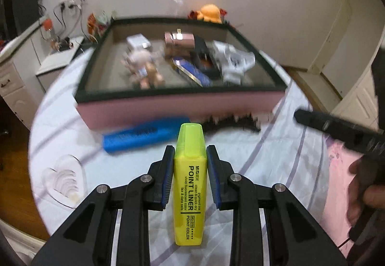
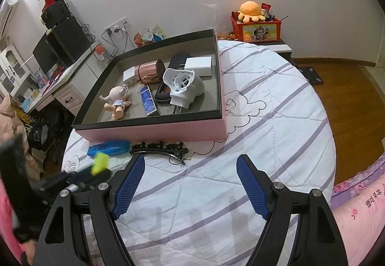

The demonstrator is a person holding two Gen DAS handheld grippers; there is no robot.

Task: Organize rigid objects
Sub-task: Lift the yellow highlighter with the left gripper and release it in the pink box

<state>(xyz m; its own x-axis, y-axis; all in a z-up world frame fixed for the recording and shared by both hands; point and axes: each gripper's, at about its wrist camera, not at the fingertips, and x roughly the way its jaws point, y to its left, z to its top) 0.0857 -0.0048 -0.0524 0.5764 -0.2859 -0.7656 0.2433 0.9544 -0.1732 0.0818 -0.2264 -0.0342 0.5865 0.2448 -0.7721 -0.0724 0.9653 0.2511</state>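
My left gripper [image 1: 190, 153] is shut on a yellow highlighter [image 1: 190, 184] and holds it above the bedspread, in front of the pink box [image 1: 178, 107]. The highlighter shows blurred in the right wrist view [image 2: 99, 162]. The box [image 2: 154, 131] holds a doll [image 2: 116, 102], a rose-gold canister [image 2: 149, 71], a white hair dryer [image 2: 185, 85], a black case [image 2: 166, 92], a blue packet [image 2: 149, 101] and white blocks. A blue case [image 1: 142, 136] and a black hair clip [image 1: 231, 123] lie in front of the box. My right gripper [image 2: 190, 165] is open and empty above the bed.
A white heart-shaped dish [image 1: 65, 179] lies at the left on the bedspread. A desk with a monitor [image 2: 60, 49] stands to the left. A red crate with an orange plush [image 2: 255, 23] stands behind the bed. Wooden floor [image 2: 341, 92] lies to the right.
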